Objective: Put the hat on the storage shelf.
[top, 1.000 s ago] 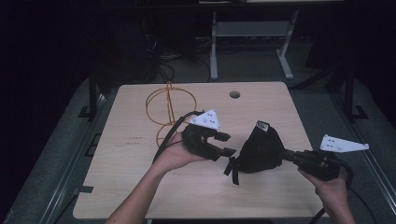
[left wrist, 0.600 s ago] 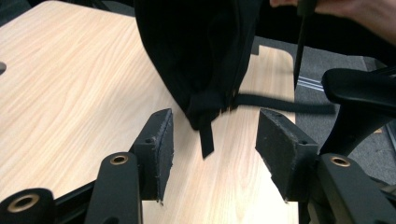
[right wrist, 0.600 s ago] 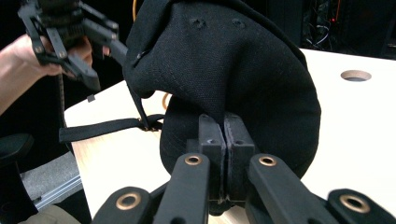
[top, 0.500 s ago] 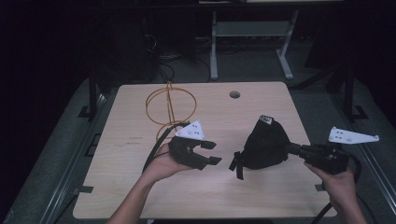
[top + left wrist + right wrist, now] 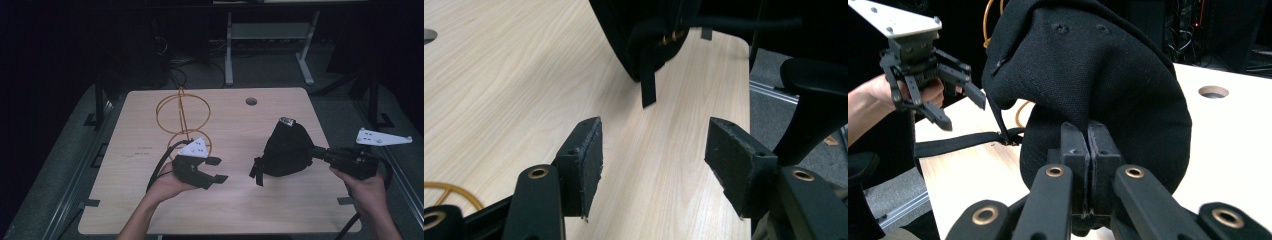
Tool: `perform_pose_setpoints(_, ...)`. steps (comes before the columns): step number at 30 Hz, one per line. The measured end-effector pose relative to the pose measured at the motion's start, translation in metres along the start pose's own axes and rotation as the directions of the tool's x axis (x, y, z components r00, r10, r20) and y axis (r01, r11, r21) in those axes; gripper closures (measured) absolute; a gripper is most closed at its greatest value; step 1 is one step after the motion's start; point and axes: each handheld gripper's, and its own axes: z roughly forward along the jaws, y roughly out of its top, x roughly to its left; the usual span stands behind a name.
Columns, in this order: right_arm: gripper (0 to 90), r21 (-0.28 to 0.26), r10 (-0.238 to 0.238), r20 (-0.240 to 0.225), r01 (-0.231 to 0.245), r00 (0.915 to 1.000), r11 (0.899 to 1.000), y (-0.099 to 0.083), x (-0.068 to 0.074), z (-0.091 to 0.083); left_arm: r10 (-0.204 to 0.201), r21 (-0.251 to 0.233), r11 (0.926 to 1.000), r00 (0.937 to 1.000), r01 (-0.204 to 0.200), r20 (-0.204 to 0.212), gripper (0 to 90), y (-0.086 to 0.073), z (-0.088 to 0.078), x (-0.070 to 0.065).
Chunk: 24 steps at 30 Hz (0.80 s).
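Cap inside table's right edge

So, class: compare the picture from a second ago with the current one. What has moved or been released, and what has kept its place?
The left gripper has drawn back from the black cap toward the near edge, its jaws opening with nothing between them. The right gripper stays clamped on the cap, which has shifted slightly right. The orange wire stand and the table are unchanged.
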Motion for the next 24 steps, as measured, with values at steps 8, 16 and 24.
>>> perform_pose_setpoints(8, 88.2, -0.001, -0.009, 0.005, 0.009, 0.9999, 1.000, 0.011, -0.002, -0.001, -0.007, 0.012, 0.9999, 0.9997, 0.007, -0.025, 35.0, -0.017, 0.003, -0.002)
perform_pose_setpoints(16, 88.2, 0.009, -0.032, 0.001, 0.032, 0.9995, 0.999, 0.027, 0.000, 0.000, 0.010, 0.033, 0.9994, 0.9983, -0.008, -0.057, 31.5, -0.031, 0.003, -0.003)
perform_pose_setpoints(24, 88.2, 0.019, -0.048, -0.003, 0.048, 0.9989, 0.999, 0.041, 0.001, 0.004, 0.009, 0.056, 0.9984, 0.9972, -0.005, -0.074, 28.5, -0.044, 0.007, -0.005)
